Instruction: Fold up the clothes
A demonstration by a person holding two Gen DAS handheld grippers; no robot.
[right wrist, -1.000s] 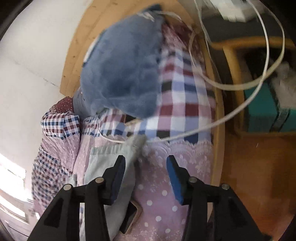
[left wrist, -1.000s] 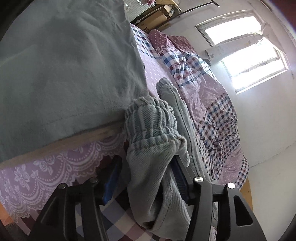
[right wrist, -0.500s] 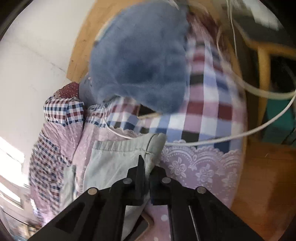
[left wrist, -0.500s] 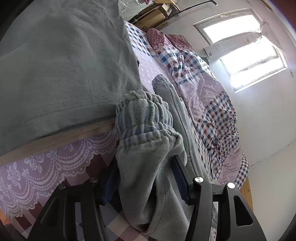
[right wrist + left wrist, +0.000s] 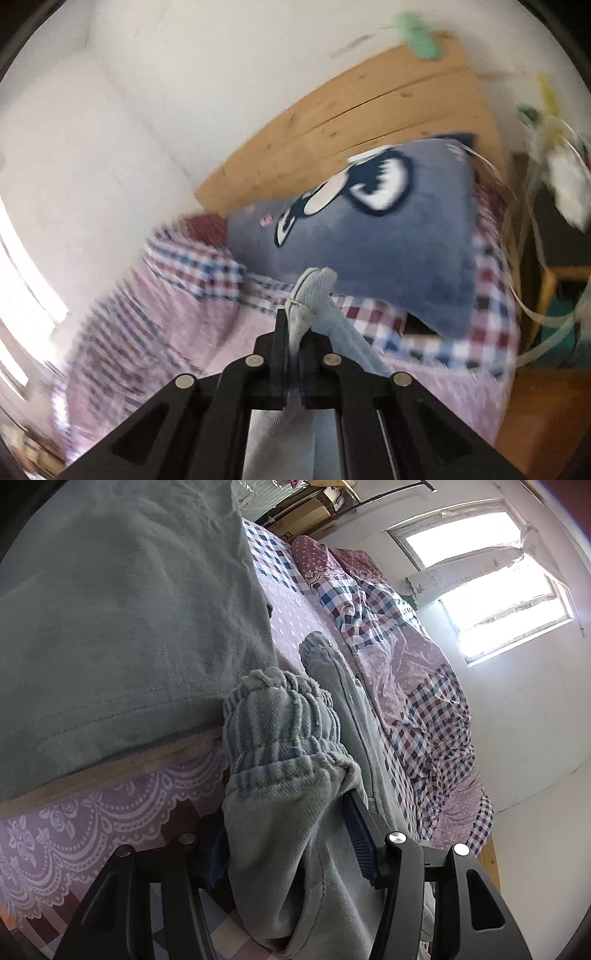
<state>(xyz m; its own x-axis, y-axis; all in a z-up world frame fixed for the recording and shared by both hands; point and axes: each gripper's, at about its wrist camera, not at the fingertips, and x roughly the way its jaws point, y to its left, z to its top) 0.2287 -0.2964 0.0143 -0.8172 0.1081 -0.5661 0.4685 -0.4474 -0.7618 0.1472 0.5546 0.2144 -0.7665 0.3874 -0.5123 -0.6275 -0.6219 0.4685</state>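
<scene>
Jeans (image 5: 291, 775) sit bunched mid-frame over the bed (image 5: 122, 823) edge, left gripper (image 5: 288, 845) clamped around the waistband. Right gripper (image 5: 295, 332) pinches just a corner tight, so it could easily slip free.

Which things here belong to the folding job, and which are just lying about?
Job:
- pale blue denim trousers with an elastic waistband
- left hand-held gripper
- right hand-held gripper

Lying about:
- blue plush cushion with cartoon eyes
- crumpled checked quilt
- grey-green cloth
</scene>
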